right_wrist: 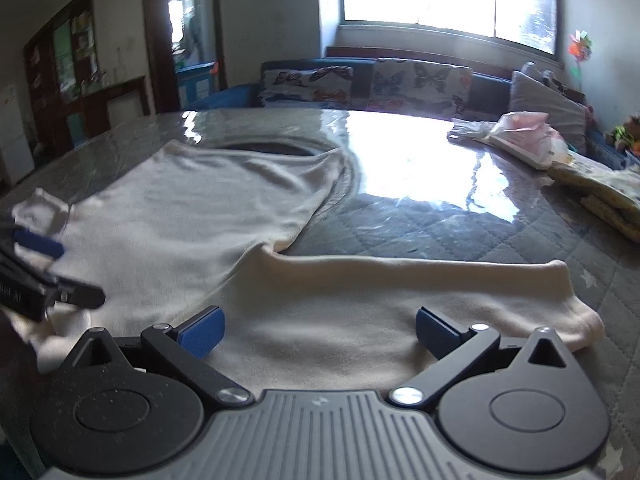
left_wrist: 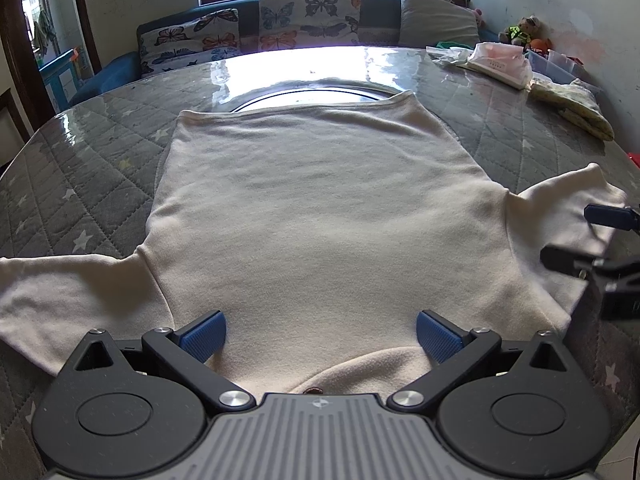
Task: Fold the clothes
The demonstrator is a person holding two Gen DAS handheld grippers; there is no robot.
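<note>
Hovering over the cream shirt point(left_wrist: 312, 208), both grippers' jaws gape.

The cream garment point(left_wrist: 312, 216) is soft knit cloth with a matt, faintly fuzzy nap. Under it the desk point(left_wrist: 100, 168) wears grey quilted fabric with stitched diamonds and pale stars, sealed beneath a clear glossy film that glares white near the window. The left tongs point(left_wrist: 321, 338) are matt black plastic with ribbed blue pads point(left_wrist: 202, 336) (rubbery-looking), bright metal pivot pins, and a grooved grey housing; the right tongs point(right_wrist: 320, 334) match. Butterfly cushions point(left_wrist: 308, 14) look like printed woven cloth. Crinkled plastic bags point(left_wrist: 496, 58) shine slightly.
</note>
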